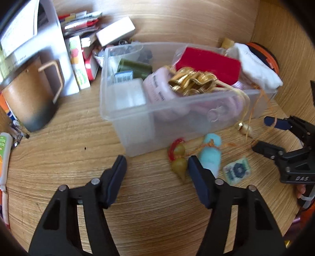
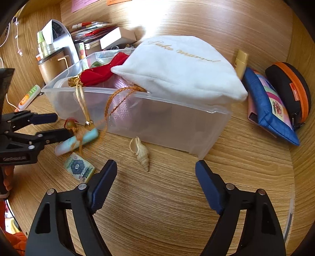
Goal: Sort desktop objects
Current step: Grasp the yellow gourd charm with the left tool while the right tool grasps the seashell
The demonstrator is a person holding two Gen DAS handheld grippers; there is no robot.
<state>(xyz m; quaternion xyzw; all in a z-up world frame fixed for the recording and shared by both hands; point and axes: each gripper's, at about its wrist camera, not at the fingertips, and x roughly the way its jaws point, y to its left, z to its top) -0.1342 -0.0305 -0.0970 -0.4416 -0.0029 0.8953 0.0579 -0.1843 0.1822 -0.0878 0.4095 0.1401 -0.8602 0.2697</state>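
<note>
White pouch (image 2: 183, 67) reads "Take marvel"; gripper (image 1: 259, 134) "DAS".

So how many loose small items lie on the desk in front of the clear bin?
4: seashell, patterned tile, pale-blue roll and amber gourd charm. More may hide behind the bin.

desk (image 2: 177, 197): light wood | wall (image 2: 177, 17): wood panel, sunlit
</note>
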